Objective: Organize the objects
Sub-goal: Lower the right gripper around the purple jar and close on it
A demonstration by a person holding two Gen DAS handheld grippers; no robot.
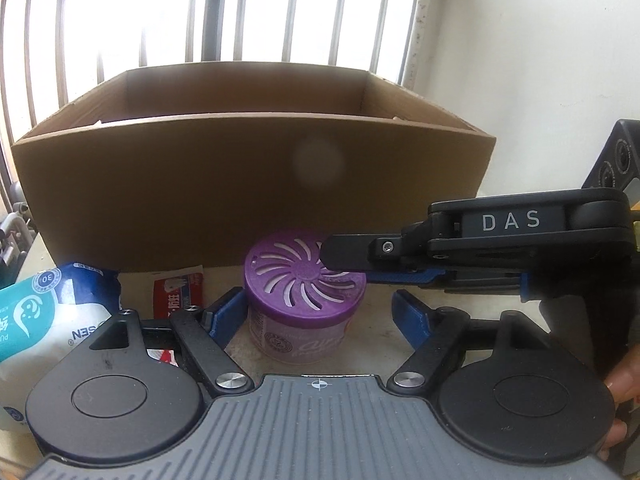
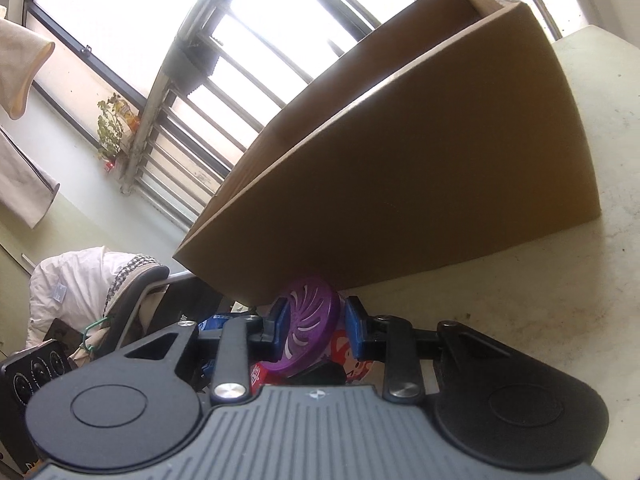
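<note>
A large open cardboard box (image 1: 248,184) stands on a pale, speckled tabletop (image 2: 540,304) in front of a barred window (image 1: 240,12), filling most of both views. Its near wall rises well above the smaller things in front of it, and its inside cannot be seen.

Just before the box's near wall sits a round air freshener tub (image 1: 304,304) with a purple lid cut with swirling vents and a pale lilac printed body. It stands upright on the tabletop, very close to the box.

The left tool (image 1: 318,314) reaches toward the tub from the near side. Its blue-padded fingers stand apart on either side of the tub; the left pad is close against the tub's side, while the right pad is clearly clear of it.

The right tool (image 2: 310,330) comes in from the right, level with the tub's top. Its jaws have drawn in around the purple lid, with a blue pad at each side of the rim, gripping it.

To the left of the tub lies a white and teal soft packet (image 1: 36,320), and between packet and tub a small red and white sachet (image 1: 178,292) lies flat on the tabletop against the foot of the box.
</note>
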